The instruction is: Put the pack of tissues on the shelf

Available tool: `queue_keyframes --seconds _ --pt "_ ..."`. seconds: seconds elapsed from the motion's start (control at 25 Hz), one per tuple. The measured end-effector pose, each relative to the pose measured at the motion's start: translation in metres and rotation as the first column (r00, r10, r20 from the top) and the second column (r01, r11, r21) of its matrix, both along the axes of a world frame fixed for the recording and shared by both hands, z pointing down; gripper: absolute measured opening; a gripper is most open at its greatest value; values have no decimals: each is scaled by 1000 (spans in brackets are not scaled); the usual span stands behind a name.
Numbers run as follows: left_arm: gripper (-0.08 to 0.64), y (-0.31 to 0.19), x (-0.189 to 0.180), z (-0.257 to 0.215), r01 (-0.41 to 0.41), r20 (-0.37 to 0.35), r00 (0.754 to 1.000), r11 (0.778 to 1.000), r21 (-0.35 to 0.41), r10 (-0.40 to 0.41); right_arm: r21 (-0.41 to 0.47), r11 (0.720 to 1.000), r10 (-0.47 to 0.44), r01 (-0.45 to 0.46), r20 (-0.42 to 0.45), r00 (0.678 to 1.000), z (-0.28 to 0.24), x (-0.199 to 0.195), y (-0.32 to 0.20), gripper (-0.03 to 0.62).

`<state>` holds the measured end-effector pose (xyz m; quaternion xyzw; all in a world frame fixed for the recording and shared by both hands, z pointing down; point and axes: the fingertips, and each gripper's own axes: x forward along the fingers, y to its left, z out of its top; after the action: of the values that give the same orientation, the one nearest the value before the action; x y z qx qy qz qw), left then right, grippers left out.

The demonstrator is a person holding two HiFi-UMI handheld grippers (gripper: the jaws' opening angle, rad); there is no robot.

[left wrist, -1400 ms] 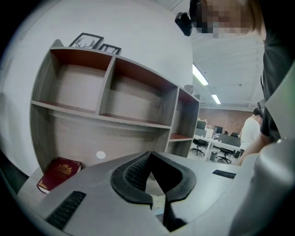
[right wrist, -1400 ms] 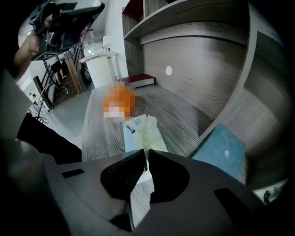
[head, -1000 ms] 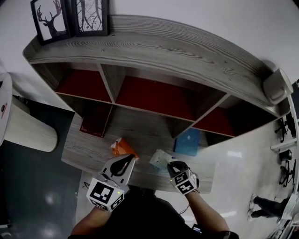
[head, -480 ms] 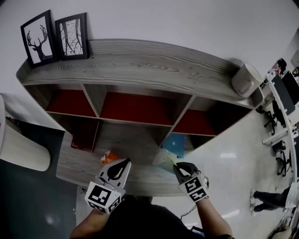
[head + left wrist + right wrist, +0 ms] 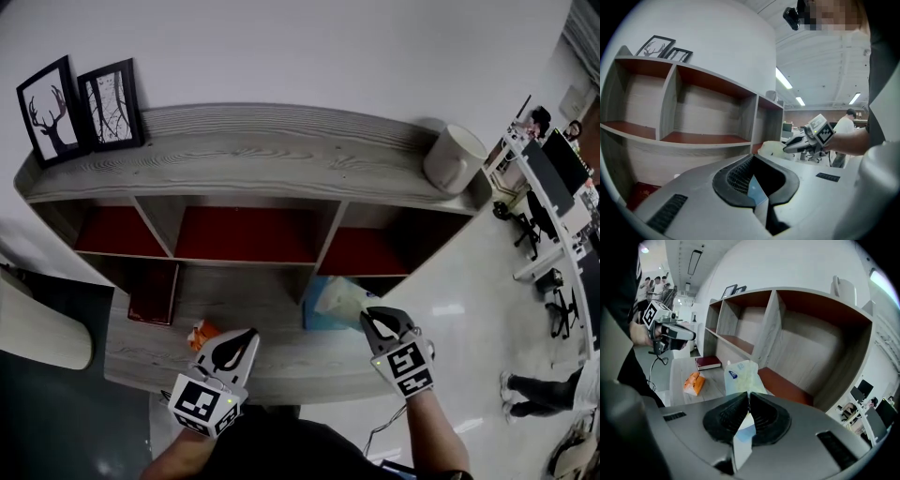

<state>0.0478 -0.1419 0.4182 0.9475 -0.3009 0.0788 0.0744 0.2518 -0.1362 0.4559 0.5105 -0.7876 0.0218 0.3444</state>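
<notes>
Orange packet (image 5: 201, 334) on counter (image 5: 291, 361), left side. Left tool (image 5: 246, 337) near it, jaws together, nothing between them. Pack of tissues (image 5: 336, 298) held in air, off counter, before right half of shelf (image 5: 262, 155), outside compartments. Right tool (image 5: 367, 320) clamped on pack's near edge.

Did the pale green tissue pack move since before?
Yes. The pale green tissue pack rose off the grey wooden bottom board toward the red shelves, in the right gripper.
</notes>
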Motion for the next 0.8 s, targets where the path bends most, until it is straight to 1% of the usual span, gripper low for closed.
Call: queue_keyframes --seconds 0.16,0.28,0.48,0.8 --pt "12 -3 1 -1 4 2 1000 1000 4 -4 43 999 34 -32 -25 999 -20 18 -17 26" --pt "12 -7 -2 -4 18 2 1000 1000 7 -18 58 996 69 -68 -29 997 -30 33 -33 26" --pt "12 -13 -11 -6 48 6 999 999 10 -48 59 992 118 -114 -52 992 -34 55 -64 26" --pt "12 -20 -25 -3 88 21 996 996 0 -88 41 983 178 -176 -50 983 -20 73 -103 26"
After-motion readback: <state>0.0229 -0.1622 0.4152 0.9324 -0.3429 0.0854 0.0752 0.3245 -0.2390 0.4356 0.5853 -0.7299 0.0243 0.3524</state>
